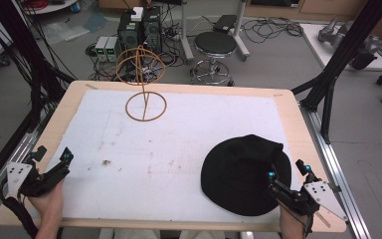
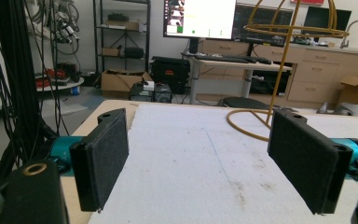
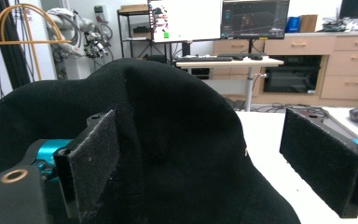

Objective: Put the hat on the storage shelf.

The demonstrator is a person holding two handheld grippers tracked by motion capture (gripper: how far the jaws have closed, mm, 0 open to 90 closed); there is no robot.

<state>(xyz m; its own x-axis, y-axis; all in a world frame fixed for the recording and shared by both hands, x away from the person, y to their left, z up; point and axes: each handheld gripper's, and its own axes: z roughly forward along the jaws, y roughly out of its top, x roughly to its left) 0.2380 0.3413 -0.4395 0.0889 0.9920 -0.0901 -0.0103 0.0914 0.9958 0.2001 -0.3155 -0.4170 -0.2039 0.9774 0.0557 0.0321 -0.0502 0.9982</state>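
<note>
Readable text: we find none
Monitors (image 2: pixel 199 17): writing too small for us to read
Cardboard box (image 2: pixel 357 94): print cut off

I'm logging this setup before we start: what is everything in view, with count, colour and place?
hat: one, black, on the mat's near right, by the right gripper.
wire stand: one, tan, upright at the mat's far edge.
mat: one, white, covering the table.
table: one, light wood.
stool: one, black seat, on the floor beyond the table.
left gripper: one, black, open, near left corner.
right gripper: one, black, open, jaws at the hat's near rim.
</note>
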